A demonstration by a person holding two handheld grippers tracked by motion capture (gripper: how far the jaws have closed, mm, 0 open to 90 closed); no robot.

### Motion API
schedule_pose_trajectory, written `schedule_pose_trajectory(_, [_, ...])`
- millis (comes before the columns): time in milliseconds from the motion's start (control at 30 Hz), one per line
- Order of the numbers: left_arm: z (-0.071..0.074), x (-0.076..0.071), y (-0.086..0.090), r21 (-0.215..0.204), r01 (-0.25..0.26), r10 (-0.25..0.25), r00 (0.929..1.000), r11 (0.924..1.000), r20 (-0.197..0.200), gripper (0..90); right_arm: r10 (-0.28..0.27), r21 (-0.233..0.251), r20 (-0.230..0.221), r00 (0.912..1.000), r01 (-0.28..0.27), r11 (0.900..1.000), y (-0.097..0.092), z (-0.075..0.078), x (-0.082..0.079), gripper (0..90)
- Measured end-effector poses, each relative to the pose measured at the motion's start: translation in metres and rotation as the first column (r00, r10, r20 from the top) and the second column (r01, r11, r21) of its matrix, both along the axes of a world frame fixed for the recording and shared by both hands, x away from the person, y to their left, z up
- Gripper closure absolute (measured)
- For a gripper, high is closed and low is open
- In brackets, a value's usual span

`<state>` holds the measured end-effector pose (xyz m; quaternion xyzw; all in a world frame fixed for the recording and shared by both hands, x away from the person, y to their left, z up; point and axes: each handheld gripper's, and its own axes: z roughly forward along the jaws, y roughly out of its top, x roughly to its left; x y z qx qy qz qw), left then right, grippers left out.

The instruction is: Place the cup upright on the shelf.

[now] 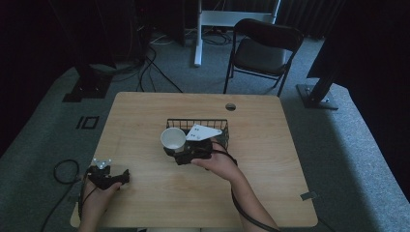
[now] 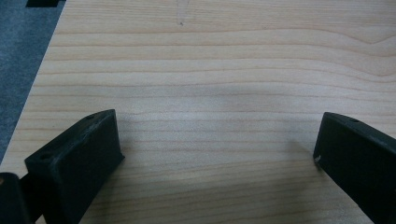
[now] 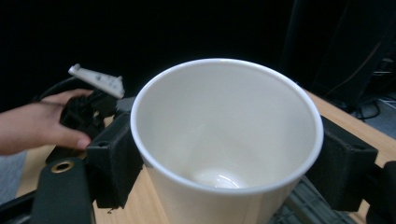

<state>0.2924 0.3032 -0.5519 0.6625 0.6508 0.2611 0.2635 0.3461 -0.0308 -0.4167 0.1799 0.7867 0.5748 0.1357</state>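
White cup (image 1: pixel 172 139): clamped upright between the jaws of the right gripper (image 1: pixel 180 151), mouth upward, held just left of the wire basket (image 1: pixel 220 126) at mid-bench (image 1: pixel 145 106). Basket lies immediately to the cup's right; nothing is seen between them. Left gripper (image 1: pixel 121 178): jaws spread, empty, rested at the near-left corner, well apart.

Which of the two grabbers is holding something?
The right gripper, by the wire basket, is clamped on the white cup. The left gripper is open over bare table.
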Motion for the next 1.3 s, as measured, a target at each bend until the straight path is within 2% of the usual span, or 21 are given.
schedule_pose_trajectory(167, [0.0,0.0,0.0,0.0,0.0,0.0,1.0,1.0,0.0,1.0,-0.065,0.022,-0.008,0.9978,0.065,0.9976,-0.009,0.007,0.005,20.1])
schedule_pose_trajectory(433, [0.0,0.0,0.0,0.0,0.001,-0.001,1.0,1.0,0.0,1.0,-0.176,0.054,-0.005,0.9843,0.176,0.9828,-0.024,0.016,0.017,20.2])
schedule_pose_trajectory(600, [0.0,0.0,0.0,0.0,0.0,0.0,1.0,1.0,0.0,1.0,-0.293,0.032,0.015,0.9561,0.292,0.9558,-0.036,0.018,0.027,20.2])
schedule_pose_trajectory(667, [0.0,0.0,0.0,0.0,0.0,0.0,1.0,1.0,0.001,1.0,-0.348,0.031,0.02,0.9372,0.348,0.9372,-0.042,0.018,0.032,20.2])
schedule_pose_trajectory(700, [0.0,0.0,0.0,0.001,0.001,-0.001,1.0,1.0,0.0,1.0,-0.365,0.022,0.023,0.9309,0.364,0.931,-0.045,0.017,0.034,20.2])
schedule_pose_trajectory(833, [0.0,0.0,0.0,0.0,0.0,0.0,1.0,1.0,0.001,1.0,-0.446,0.008,0.019,0.8947,0.446,0.8949,-0.056,0.011,0.044,20.2])
schedule_pose_trajectory(1033, [0.0,0.0,0.0,0.001,0.001,-0.001,1.0,1.0,0.0,1.0,-0.526,-0.021,0.0,0.8507,0.526,0.8505,-0.069,-0.003,0.057,20.2])
schedule_pose_trajectory(1100, [0.0,0.0,0.0,0.0,0.0,0.0,1.0,1.0,0.0,1.0,-0.542,-0.04,-0.006,0.8406,0.541,0.8401,-0.072,-0.009,0.06,20.2])
schedule_pose_trajectory(1300, [0.0,0.0,0.0,0.0,0.0,0.0,1.0,1.0,0.001,1.0,-0.567,-0.075,-0.016,0.8238,0.564,0.8222,-0.077,-0.025,0.066,20.2])
